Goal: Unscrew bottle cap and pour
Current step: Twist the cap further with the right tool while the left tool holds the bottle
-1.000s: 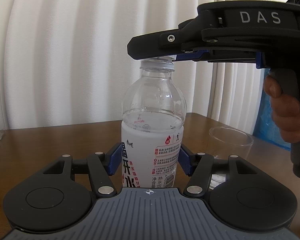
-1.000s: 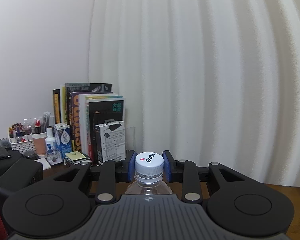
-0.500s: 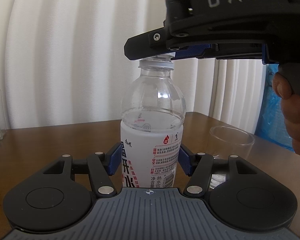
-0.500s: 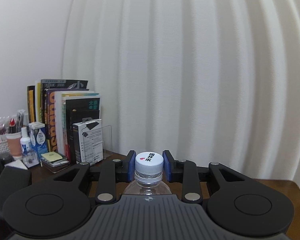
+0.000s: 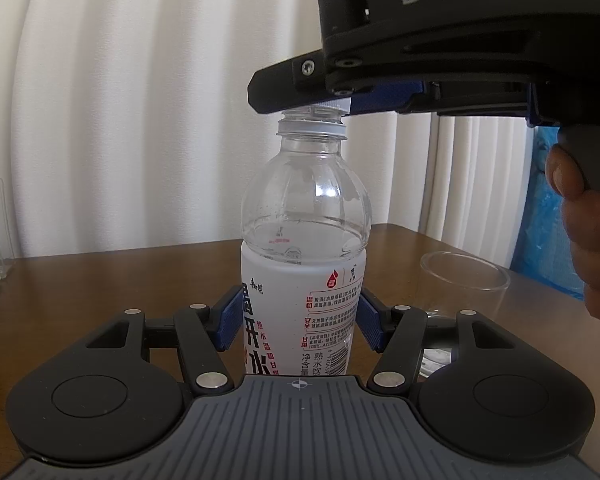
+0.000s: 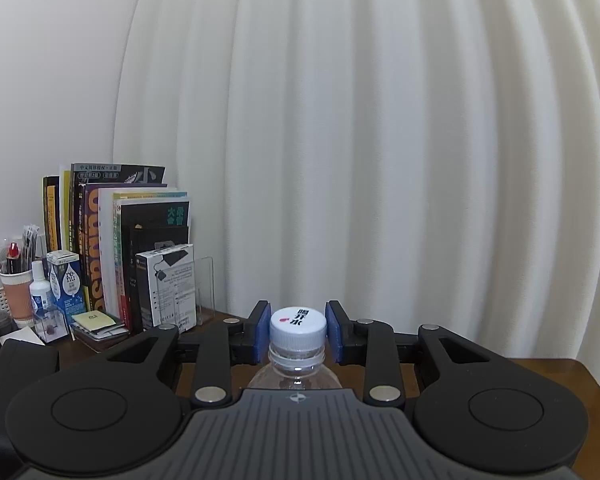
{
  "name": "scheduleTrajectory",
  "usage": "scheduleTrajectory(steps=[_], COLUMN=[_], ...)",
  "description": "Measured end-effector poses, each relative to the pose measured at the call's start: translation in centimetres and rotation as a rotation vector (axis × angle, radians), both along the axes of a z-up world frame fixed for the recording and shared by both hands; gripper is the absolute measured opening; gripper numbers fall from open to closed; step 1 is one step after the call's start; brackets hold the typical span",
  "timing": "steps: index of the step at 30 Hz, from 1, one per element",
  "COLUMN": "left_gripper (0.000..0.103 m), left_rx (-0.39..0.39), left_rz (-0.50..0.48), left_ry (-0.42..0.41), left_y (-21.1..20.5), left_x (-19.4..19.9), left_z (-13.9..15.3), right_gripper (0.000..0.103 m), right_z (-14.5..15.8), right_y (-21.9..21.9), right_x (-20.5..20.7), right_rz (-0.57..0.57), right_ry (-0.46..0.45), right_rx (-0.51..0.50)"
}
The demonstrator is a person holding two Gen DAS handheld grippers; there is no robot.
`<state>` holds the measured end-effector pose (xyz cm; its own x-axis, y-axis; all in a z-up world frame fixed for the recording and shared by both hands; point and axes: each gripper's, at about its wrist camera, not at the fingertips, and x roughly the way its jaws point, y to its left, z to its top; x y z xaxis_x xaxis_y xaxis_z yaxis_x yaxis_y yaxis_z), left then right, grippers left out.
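Note:
A clear water bottle point(image 5: 300, 240) with a white printed label stands upright on the wooden table point(image 5: 100, 280), partly filled. My left gripper point(image 5: 296, 320) is shut on its labelled body, blue pads on both sides. From above and the right, my right gripper point(image 5: 332, 104) reaches level over the neck. In the right wrist view this gripper point(image 6: 298, 328) has its blue pads against both sides of the white bottle cap point(image 6: 298, 322); its jaws are just starting to open. The cap sits slightly raised, with neck threads showing under it.
An empty clear glass point(image 5: 464, 276) stands on the table right of the bottle, behind my left gripper's right finger. A person's hand point(image 5: 588, 240) holds the right gripper's handle. Books point(image 6: 120, 240), small boxes and a cup of pens crowd the table's far left. White curtains hang behind.
My right gripper has twisted around the cap: its body swung toward the left wrist camera and the books slid left in its own view. Bottle and left gripper stayed still.

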<state>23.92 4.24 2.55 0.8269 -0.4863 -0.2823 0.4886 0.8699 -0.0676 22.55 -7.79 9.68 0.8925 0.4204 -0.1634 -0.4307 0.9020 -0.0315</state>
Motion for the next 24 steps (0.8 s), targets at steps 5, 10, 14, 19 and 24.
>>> scheduleTrajectory(steps=[5,10,14,19,24], left_gripper=[0.059,0.059,0.059,0.059,0.059], left_rx=[-0.001,-0.001,-0.001,-0.002,-0.003], left_rz=[0.0,0.0,0.0,0.0,0.0], left_ry=[0.0,0.001,0.002,0.003,0.003], left_y=[0.0,0.0,0.0,0.0,0.0], left_x=[0.0,0.1,0.1,0.4,0.4], left_z=[0.0,0.2,0.2,0.1,0.1], right_gripper=[0.047,0.047,0.046,0.038,0.032], right_z=[0.0,-0.2,-0.4,-0.5,-0.6], right_y=[-0.1,0.1,0.5,1.1,0.4], right_x=[-0.2,-0.6,-0.9,-1.0,-0.5], right_rz=[0.006,0.001,-0.01,-0.032,-0.013], right_ry=[-0.005,-0.026,-0.05,-0.068,-0.035], right_rx=[0.011,0.007,0.0,-0.046,-0.019])
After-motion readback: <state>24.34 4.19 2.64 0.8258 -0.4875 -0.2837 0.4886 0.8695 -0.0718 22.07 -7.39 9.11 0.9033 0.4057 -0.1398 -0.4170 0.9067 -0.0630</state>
